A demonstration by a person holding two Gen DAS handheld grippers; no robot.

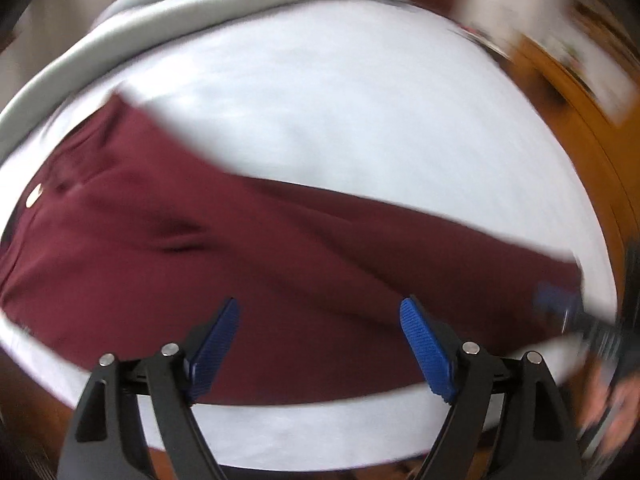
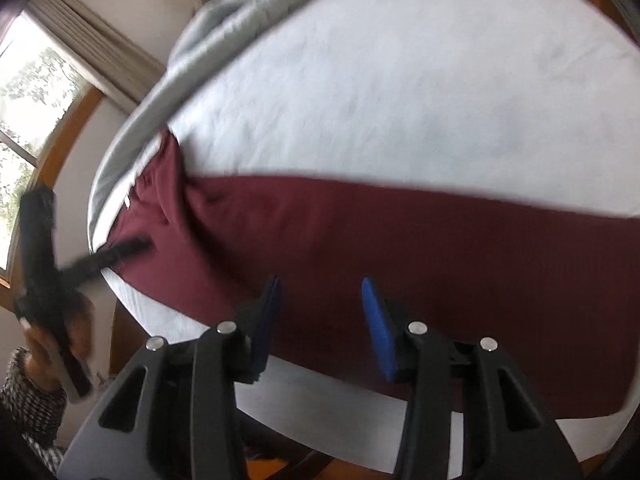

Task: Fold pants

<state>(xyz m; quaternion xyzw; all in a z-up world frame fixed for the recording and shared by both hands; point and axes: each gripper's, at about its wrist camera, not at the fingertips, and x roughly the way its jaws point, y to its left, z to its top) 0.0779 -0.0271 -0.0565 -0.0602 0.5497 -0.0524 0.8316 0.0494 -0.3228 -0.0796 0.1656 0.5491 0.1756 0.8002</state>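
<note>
In the left wrist view, the left gripper (image 1: 318,312) is seen above a pair of maroon pants (image 1: 240,264), its blue pads (image 1: 428,352) spread wide with nothing caught between them. The pants are laid flat across a white bed sheet (image 1: 320,100), running from the waistband at the left, where a small pale button (image 1: 34,196) can be made out, toward the right edge of the frame. A grey blanket (image 1: 168,24) is bunched along the far edge of the bed, and a wooden floor (image 1: 560,92) is seen beyond it at the right. The right gripper (image 1: 560,304) is caught, heavily blurred, at the right edge beside the leg end of the pants; its state cannot be judged from this view. In the right wrist view, the right gripper (image 2: 322,292) is held over the pants (image 2: 400,248) with its jaws partly parted and no cloth pinched between the pads. The pants are spread over the sheet (image 2: 400,80) near the front edge of the bed, with the waistband at the left. The left gripper (image 2: 132,246) is seen blurred at the left, reaching over the waistband corner and carried by a hand (image 2: 76,332) in a knitted sleeve (image 2: 28,392). A window (image 2: 32,96) with a curtain (image 2: 84,40) is shown behind it.
</note>
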